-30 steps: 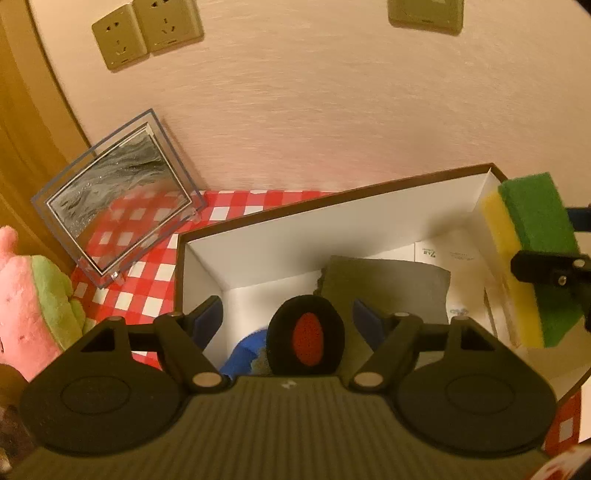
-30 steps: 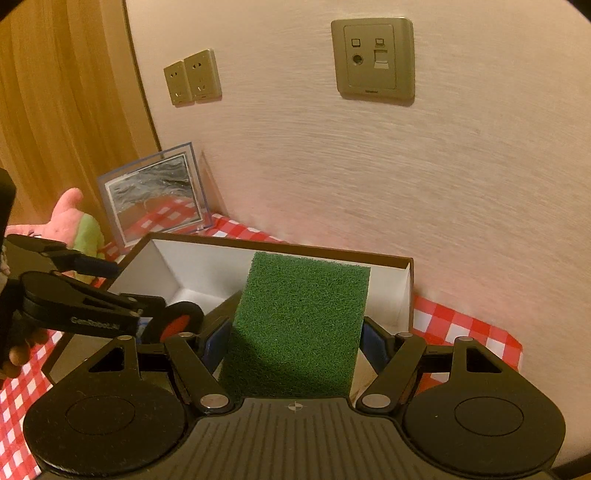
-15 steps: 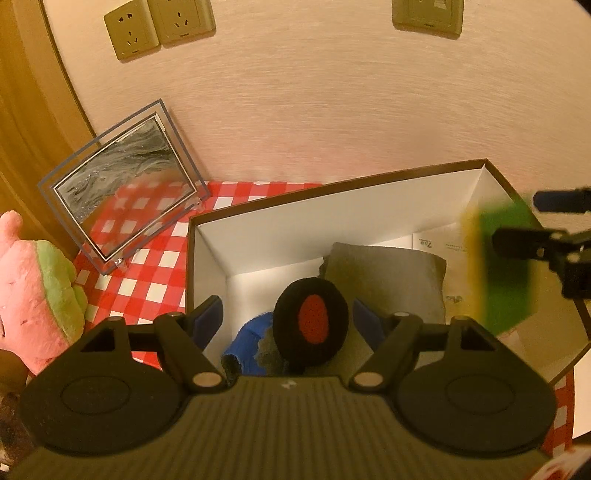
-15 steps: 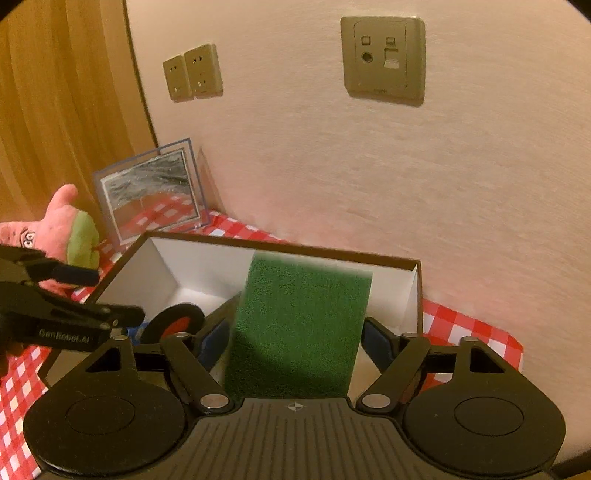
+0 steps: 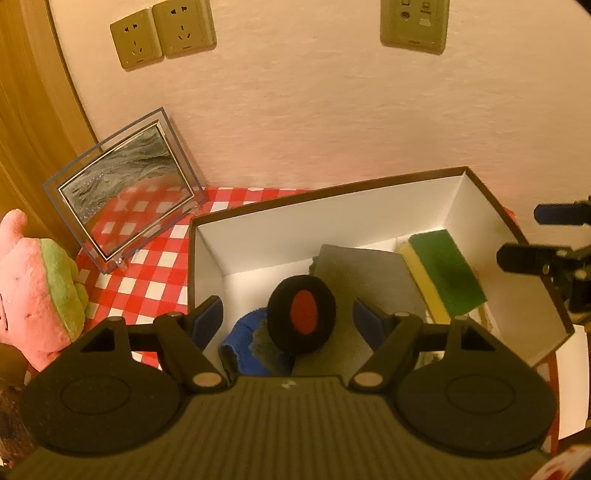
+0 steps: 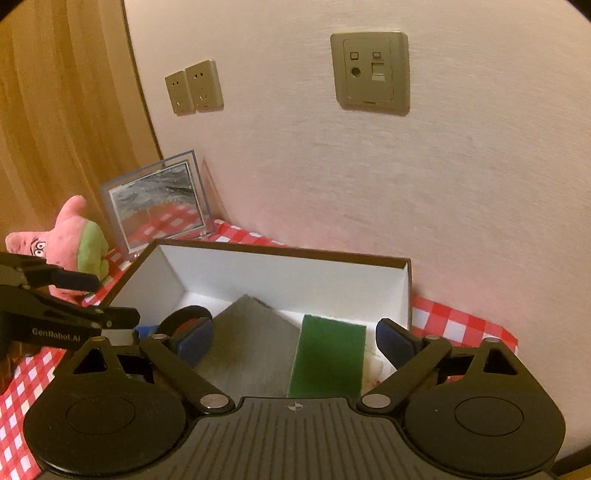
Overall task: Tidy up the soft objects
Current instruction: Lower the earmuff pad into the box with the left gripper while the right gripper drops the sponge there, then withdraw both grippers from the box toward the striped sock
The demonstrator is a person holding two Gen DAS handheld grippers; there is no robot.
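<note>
Sponge dropped into box | right claw wide open, empty

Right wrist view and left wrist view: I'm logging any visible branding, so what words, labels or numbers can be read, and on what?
"GenRobot.AI": white letters on the left gripper, seen in the right wrist view.
Wall plate: small port symbols only, with no readable words.
Sockets: tiny marks too small to read.
Box, sponge, plush: no text visible.
</note>
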